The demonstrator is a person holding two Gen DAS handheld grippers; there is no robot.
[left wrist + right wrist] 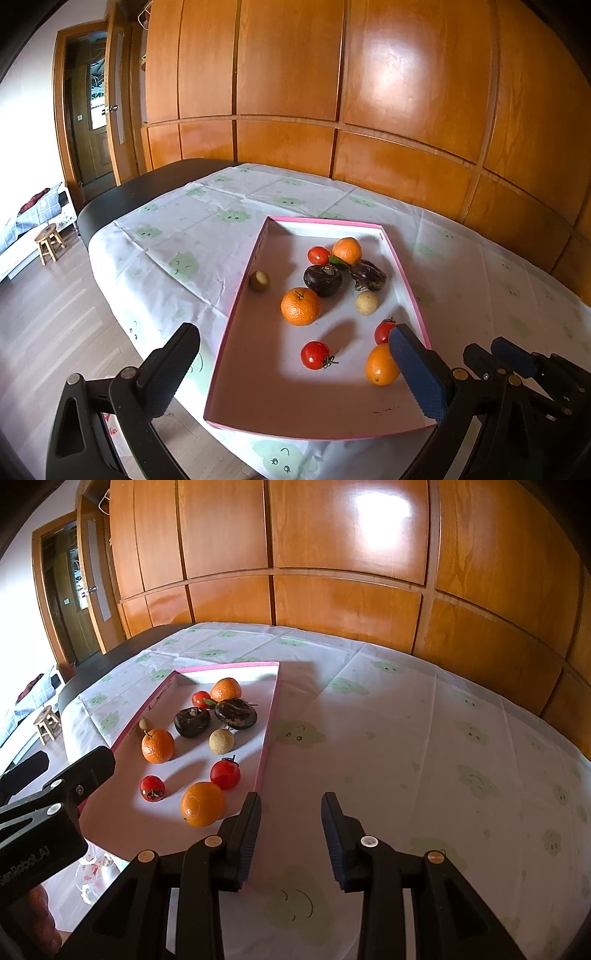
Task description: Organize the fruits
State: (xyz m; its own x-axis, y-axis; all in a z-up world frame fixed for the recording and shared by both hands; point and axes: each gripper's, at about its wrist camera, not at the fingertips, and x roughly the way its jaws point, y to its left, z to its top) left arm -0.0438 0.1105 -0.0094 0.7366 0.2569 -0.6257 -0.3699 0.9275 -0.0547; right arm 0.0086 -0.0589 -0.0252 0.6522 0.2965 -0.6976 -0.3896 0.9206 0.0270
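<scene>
Wood-panelled wall [295, 74] behind, cloth-covered table [406, 720], pink-rimmed tray [236, 306] w/ oranges, red tomatoes, 2 dark fruits, both grippers [295, 365] [291, 834] spread apart, holding nothing

- Both views are bright and daylit, with colours warm and well exposed.
- A broad white glare patch sits on the glossy wooden wardrobe [399, 74], and again high in the right wrist view [384, 513].
- Soft shadows fall from the fruit onto the floor of the pink tray [236, 317]; a long dark one lies beside the near orange [382, 363].
- A wide shadow darkens the tray's near end and the tablecloth [424, 738] at its far corner.
- Fisheye distortion bends the wardrobe panels and table edge; black vignetting fills the corners.
- The near fingers [251, 834] look slightly soft; the middle distance is sharp.
</scene>
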